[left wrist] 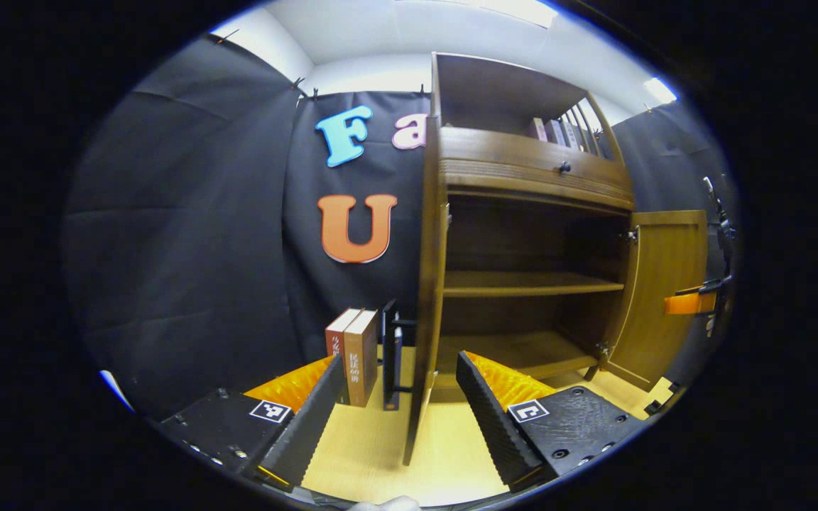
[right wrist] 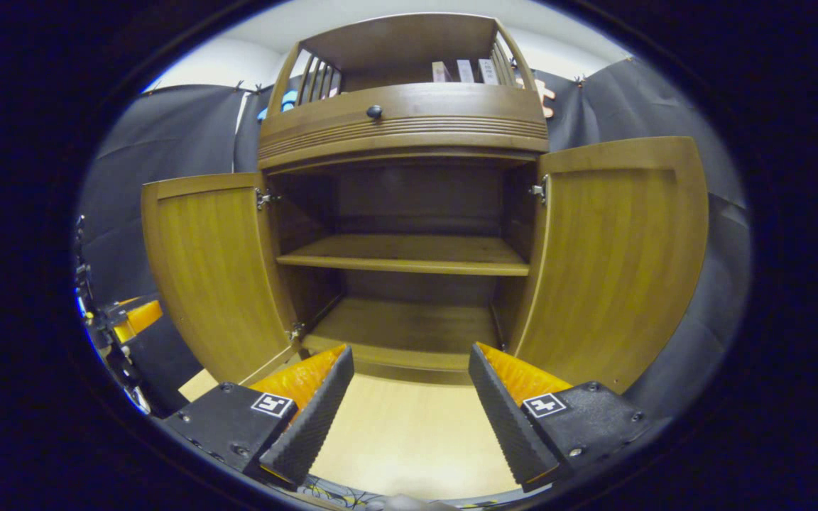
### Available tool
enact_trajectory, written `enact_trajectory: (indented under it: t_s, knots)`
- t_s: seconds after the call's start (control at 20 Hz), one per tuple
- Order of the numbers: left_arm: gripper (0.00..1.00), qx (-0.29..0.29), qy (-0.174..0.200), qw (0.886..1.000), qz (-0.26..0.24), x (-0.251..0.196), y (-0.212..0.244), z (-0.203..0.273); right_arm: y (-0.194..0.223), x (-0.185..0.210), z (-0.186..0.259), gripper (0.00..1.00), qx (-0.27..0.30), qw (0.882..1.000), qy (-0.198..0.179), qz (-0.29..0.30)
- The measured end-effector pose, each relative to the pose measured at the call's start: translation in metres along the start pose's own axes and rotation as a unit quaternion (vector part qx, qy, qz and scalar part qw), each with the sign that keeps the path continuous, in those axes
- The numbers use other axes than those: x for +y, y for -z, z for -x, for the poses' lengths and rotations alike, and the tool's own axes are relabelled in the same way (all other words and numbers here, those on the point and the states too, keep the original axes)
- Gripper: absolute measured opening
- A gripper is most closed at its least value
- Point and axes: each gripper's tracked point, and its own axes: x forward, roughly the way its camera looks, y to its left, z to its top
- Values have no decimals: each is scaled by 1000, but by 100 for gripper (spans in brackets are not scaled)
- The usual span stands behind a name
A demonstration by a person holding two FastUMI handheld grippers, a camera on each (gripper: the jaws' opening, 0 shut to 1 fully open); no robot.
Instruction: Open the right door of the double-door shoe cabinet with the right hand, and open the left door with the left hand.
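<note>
**Q:** Grippers first: what are yours doing?

**Me:** Left gripper (left wrist: 400,397) has its jaws spread wide. The left door (left wrist: 429,284) stands edge-on between the 2 fingers, and neither finger presses on it. Right gripper (right wrist: 409,401) is also wide apart and holds nothing, facing the shoe cabinet (right wrist: 409,128) squarely.

**Q:** Where are the doors?

**Me:** Both are swung out. In the right gripper view the left door (right wrist: 214,270) and right door (right wrist: 618,255) flank the bare shelf (right wrist: 409,257).

**Q:** What does the next move turn on?

**Me:** I judge the task nearly done. The left door's long axis runs upright, straight ahead of my left gripper, so backing off along the fingers should clear it. Some books (left wrist: 353,355) stand just left of that door.
</note>
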Motion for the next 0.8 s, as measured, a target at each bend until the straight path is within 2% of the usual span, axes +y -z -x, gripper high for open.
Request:
enact_trajectory:
  t_s: [0.05, 0.1, 0.25, 0.3, 0.35, 0.4, 0.45, 0.5, 0.75, 0.8]
  knots:
    - [84, -7, 5, 1000, 1, -13, -10, -1, -4, -3, 0, 100, -6, 1000, 5, 1]
    - [95, -12, 9, 1000, -1, -23, -18, -1, -9, -6, 2, 100, -14, 1000, 13, 1]
    - [95, -13, 25, 1000, 2, -57, -31, -9, -21, -12, 6, 100, -31, 999, 24, -7]
    - [100, -14, 34, 999, 6, -69, -36, -13, -23, -14, 8, 100, -36, 999, 27, -9]
    - [95, -12, 38, 999, 10, -76, -40, -14, -26, -17, 10, 100, -40, 999, 31, -11]
    - [100, -7, 39, 999, 13, -83, -41, -17, -27, -19, 11, 100, -42, 998, 34, -13]
    - [100, -5, 37, 999, 14, -89, -42, -21, -29, -21, 13, 100, -44, 998, 38, -14]
    - [95, -3, 35, 999, 15, -94, -43, -24, -29, -24, 15, 100, -46, 998, 42, -15]
    - [95, 10, 39, 999, -7, -119, -36, -37, -31, -40, 20, 100, -51, 996, 65, -22]
    - [84, 10, 43, 999, -12, -124, -36, -38, -30, -42, 21, 100, -51, 996, 69, -23]
